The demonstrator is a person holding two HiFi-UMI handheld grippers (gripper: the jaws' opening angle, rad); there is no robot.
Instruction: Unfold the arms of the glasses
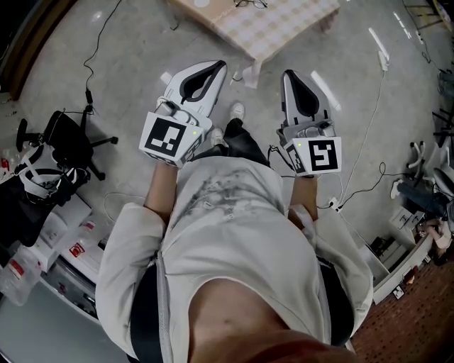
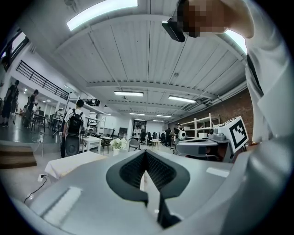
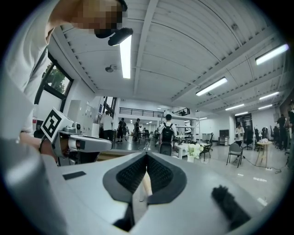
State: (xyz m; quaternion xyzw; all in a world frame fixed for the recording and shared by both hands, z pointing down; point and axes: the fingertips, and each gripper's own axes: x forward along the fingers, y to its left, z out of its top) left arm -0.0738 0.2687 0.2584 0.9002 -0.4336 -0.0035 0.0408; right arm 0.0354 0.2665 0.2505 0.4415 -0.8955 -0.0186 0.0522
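Dark-framed glasses (image 1: pixel 250 3) lie on a low table with a checked cloth (image 1: pixel 273 23) at the top edge of the head view; whether their arms are folded is too small to tell. My left gripper (image 1: pixel 216 65) and right gripper (image 1: pixel 289 73) are held level in front of the person's body, short of the table and side by side. Both are shut with nothing between the pads. In the left gripper view the left gripper (image 2: pixel 146 152) has its jaws meeting at the tip, and the right gripper (image 3: pixel 146 155) looks the same in its own view. Neither gripper view shows the glasses.
A black office chair (image 1: pixel 67 138) and boxes (image 1: pixel 71 248) stand at the left. Cables and a power strip (image 1: pixel 383 57) run over the grey floor at the right. Far off, people (image 3: pixel 167 133) and tables with white cloths (image 2: pixel 76 160) fill the hall.
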